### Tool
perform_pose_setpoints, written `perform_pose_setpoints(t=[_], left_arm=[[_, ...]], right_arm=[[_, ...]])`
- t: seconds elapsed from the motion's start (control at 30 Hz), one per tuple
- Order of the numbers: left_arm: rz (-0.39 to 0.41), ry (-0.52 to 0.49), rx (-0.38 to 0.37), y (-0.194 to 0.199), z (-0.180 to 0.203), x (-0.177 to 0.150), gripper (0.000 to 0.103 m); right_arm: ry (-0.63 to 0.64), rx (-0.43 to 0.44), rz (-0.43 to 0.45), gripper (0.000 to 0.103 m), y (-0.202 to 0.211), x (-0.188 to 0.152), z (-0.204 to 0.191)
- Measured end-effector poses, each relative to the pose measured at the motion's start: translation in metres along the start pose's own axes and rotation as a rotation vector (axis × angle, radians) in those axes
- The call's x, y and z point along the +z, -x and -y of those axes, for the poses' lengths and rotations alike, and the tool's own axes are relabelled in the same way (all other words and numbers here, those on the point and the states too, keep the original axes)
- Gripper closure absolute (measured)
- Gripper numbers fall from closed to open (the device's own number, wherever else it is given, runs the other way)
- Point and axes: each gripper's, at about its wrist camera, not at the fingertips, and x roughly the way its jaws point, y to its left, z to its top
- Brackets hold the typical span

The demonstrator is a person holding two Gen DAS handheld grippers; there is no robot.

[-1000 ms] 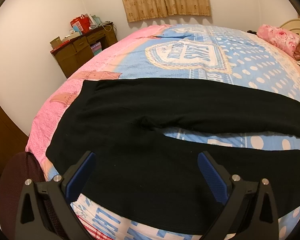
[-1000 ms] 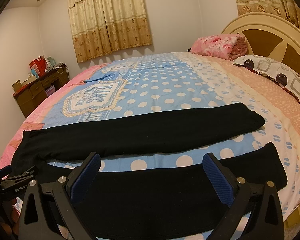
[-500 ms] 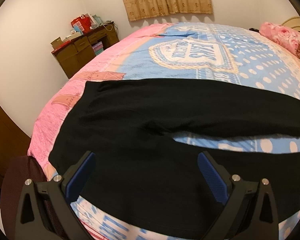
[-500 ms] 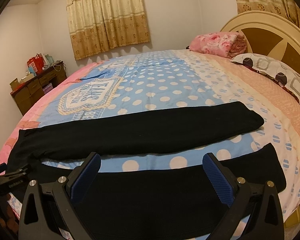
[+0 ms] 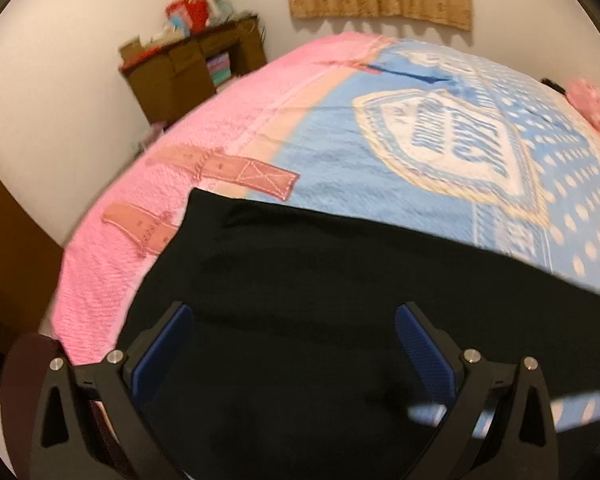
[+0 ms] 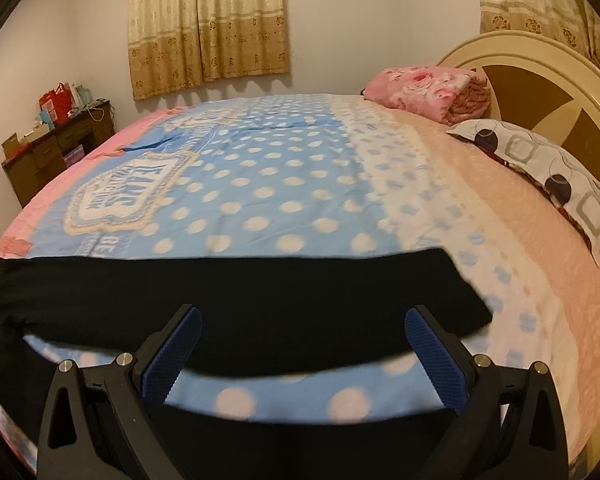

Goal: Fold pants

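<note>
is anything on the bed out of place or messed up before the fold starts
Nothing stands out. The black pants lie flat on the bedspread with legs spread apart, unfolded. The folded pink blanket and the patterned pillow sit tidily near the headboard. Both the left tool and the right tool are open, empty.

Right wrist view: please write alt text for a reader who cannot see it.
Black pants lie spread flat across a polka-dot bedspread, legs apart. The open right claw hovers above them, holding nothing. A patterned pillow and a folded pink blanket lie by the headboard.
</note>
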Motion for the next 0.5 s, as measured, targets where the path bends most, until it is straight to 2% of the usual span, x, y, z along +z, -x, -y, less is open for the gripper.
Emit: perform_pose_setpoints(t=[0.1, 0.17, 0.27, 0.5], left_arm=[[-0.089, 0.090, -0.047, -0.027, -0.008, 0.017, 0.000], [-0.138, 0.142, -0.055, -0.044, -0.013, 0.025, 0.000], [-0.171, 0.190, -0.028, -0.057, -0.019, 0.032, 0.000], [-0.164, 0.204, 0.010, -0.071, -0.034, 0.031, 0.000]], right_arm=[[0.044, 0.102, -0.038, 0.001, -0.022, 0.017, 0.009], [0.095, 0.131, -0.062, 0.001, -0.037, 0.024, 0.005], [0.167, 0.048, -0.095, 0.001, -0.063, 0.035, 0.006], [0.029, -0.023, -0.098, 0.004, -0.085, 0.050, 0.078]])
